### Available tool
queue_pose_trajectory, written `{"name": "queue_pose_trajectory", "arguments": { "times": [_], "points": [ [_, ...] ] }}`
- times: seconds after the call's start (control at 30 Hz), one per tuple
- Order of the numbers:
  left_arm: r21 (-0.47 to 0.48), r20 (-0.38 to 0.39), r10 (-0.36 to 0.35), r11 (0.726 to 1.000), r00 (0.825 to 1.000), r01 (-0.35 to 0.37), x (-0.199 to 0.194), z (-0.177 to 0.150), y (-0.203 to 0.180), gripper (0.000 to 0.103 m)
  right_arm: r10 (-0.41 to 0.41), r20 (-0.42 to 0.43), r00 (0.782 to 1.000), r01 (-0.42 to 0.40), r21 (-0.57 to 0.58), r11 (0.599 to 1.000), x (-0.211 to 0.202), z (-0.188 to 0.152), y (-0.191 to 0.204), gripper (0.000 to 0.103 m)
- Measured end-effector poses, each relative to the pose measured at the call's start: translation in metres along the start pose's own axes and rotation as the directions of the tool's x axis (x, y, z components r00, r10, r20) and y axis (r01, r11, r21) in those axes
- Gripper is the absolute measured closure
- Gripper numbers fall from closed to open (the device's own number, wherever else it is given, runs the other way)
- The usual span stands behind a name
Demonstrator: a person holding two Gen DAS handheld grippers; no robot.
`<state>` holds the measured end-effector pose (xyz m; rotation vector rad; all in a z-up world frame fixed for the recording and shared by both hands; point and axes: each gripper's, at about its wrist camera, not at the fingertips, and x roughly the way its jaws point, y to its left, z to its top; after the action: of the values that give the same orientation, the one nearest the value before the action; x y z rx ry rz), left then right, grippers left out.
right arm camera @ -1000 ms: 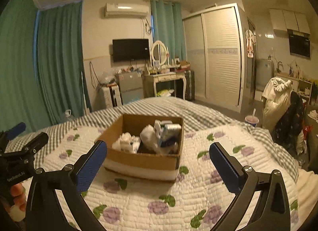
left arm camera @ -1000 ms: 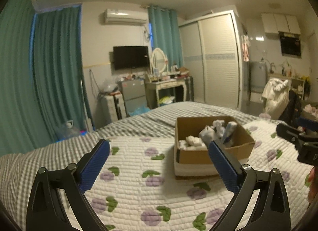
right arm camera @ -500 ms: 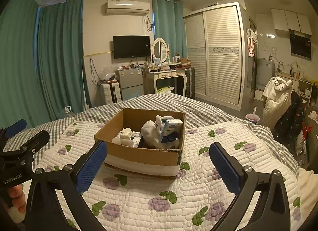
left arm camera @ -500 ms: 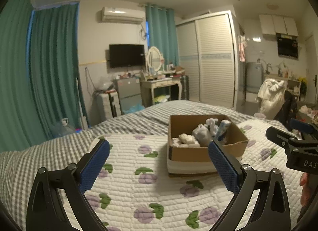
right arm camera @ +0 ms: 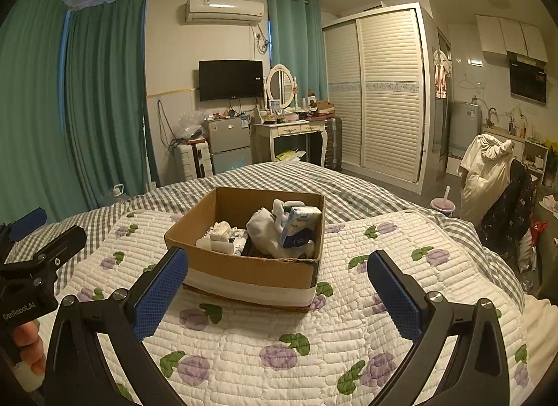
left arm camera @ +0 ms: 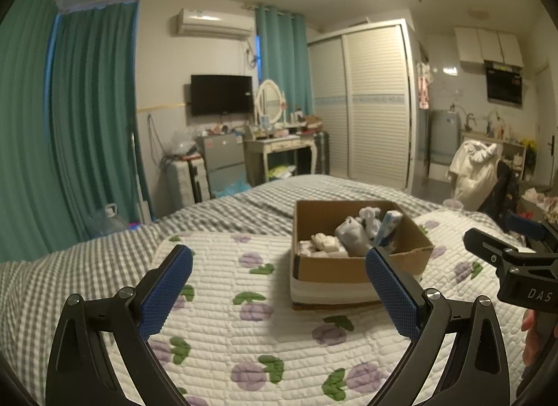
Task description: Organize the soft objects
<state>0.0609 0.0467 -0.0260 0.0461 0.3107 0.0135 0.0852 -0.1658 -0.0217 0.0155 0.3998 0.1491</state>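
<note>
A brown cardboard box [right arm camera: 244, 271] with a white band stands on the quilted bed [right arm camera: 314, 353]. It holds several soft things: a white cloth bundle [right arm camera: 263, 228], a blue and white tissue pack [right arm camera: 300, 224] and small white items [right arm camera: 219, 231]. The box also shows in the left wrist view [left arm camera: 331, 268], with the bundle [left arm camera: 352, 235] inside. My left gripper [left arm camera: 279, 284] is open and empty, short of the box. My right gripper [right arm camera: 277, 284] is open and empty, just in front of the box.
The bed has a white quilt with purple flowers [left arm camera: 226, 336] over a grey checked sheet [left arm camera: 87, 266]. Beyond it stand a dressing table [right arm camera: 296, 130], a small fridge [right arm camera: 230, 144], a white suitcase [right arm camera: 191, 162] and a wardrobe [right arm camera: 380, 92]. A chair with clothes [right arm camera: 495, 175] is at the right.
Both grippers have drawn back and risen a little, so the box sits lower and more central in each view. Both stay open and empty.
</note>
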Motion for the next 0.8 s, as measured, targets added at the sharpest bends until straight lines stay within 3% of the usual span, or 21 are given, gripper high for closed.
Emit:
{"name": "queue_pose_trajectory", "arguments": {
  "times": [0.8],
  "points": [
    [-0.012,-0.007,-0.007,1.000,1.000,0.007,0.0018,-0.0030,0.0007,0.002,-0.005,-0.015,1.000,0.005,-0.004,1.000,0.0040,-0.0051,0.0019,0.000]
  ]
}}
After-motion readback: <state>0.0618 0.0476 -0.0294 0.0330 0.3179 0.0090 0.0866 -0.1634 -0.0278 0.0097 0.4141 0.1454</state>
